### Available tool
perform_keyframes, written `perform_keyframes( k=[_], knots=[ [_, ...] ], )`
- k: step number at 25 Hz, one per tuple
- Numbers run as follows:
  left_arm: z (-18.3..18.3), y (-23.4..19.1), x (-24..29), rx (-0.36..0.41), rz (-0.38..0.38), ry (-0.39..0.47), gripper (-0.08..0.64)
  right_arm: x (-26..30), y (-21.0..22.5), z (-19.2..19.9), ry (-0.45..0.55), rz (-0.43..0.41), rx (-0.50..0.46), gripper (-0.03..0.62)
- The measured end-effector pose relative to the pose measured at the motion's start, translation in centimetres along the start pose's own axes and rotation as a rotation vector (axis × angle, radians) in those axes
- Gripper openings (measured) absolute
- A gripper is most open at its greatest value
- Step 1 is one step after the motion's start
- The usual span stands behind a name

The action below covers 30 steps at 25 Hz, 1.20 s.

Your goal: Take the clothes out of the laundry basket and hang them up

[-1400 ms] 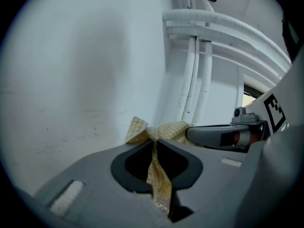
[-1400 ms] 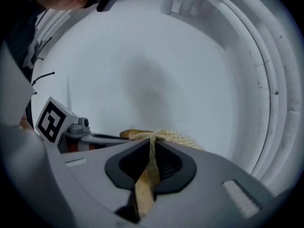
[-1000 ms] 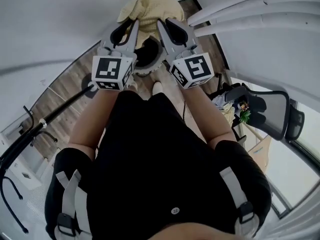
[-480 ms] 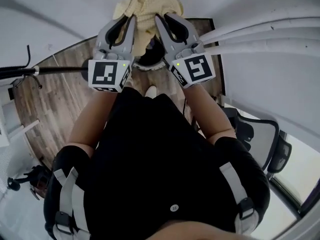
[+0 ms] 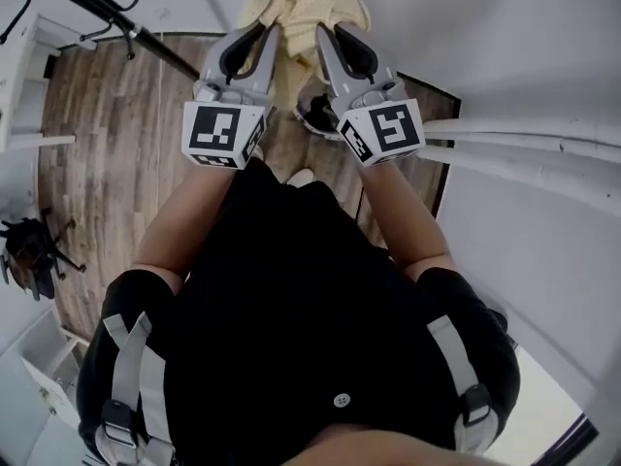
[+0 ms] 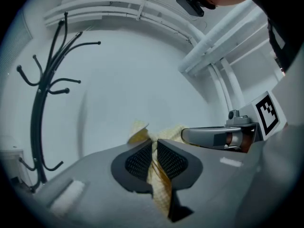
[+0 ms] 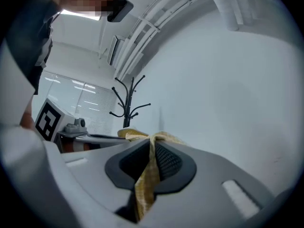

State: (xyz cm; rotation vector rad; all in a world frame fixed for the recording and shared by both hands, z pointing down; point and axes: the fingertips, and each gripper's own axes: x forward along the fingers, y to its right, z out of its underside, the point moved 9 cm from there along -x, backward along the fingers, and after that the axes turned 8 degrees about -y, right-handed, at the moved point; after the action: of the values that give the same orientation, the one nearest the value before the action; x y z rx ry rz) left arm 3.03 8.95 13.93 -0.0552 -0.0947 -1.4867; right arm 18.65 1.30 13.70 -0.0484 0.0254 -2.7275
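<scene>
between both grippers' fingers: pinched yellow garment.

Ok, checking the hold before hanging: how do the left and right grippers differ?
The left gripper pinches the yellow cloth on its left side, the right gripper on its right side. The left gripper's cube shows a different marker pattern from the right gripper's. Both are shut on the cloth.

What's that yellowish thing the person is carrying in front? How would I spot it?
Look down past the person's black top to the wooden floor, then to where the left tongs and right tongs point. Pinched in both and bunched between their tips is the cloth: pale yellow with a textured weave, the only soft, yellow thing near the grey tongs and the black coat stand.
</scene>
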Motion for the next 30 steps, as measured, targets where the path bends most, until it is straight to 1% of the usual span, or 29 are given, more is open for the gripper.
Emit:
perform_keyframes(
  k=[5,8,12,16,21,25,30],
  knots=[
    [-0.3,-6.4,-6.4,-0.001,-0.157,-0.003,0.038,6.2,-6.5,-1.2,0.003,-0.151,0.000,0.035],
    [-0.3,-9.8,-9.4,-0.008,-0.250,-0.003,0.038,9.9,-9.7,-1.7,0.003,-0.238,0.002,0.035],
    [0.2,-13.9,-12.8,-0.008,-0.343,-0.006,0.038,14.4,-13.5,-1.9,-0.004,-0.326,-0.007,0.035],
    [1.3,-18.1,-15.3,-0.031,-0.418,-0.021,0.038,18.7,-17.1,-1.5,-0.028,-0.390,-0.002,0.035],
    [2.8,-23.0,-16.7,-0.058,-0.462,-0.043,0.038,23.6,-20.1,-0.6,-0.063,-0.418,-0.001,0.035],
    [4.5,-27.0,-16.9,-0.085,-0.462,-0.071,0.038,27.5,-21.9,0.6,-0.102,-0.414,0.000,0.035],
    [7.4,-31.0,-15.7,-0.123,-0.466,-0.113,0.040,31.8,-22.6,3.0,-0.169,-0.393,0.004,0.037]
  ],
)
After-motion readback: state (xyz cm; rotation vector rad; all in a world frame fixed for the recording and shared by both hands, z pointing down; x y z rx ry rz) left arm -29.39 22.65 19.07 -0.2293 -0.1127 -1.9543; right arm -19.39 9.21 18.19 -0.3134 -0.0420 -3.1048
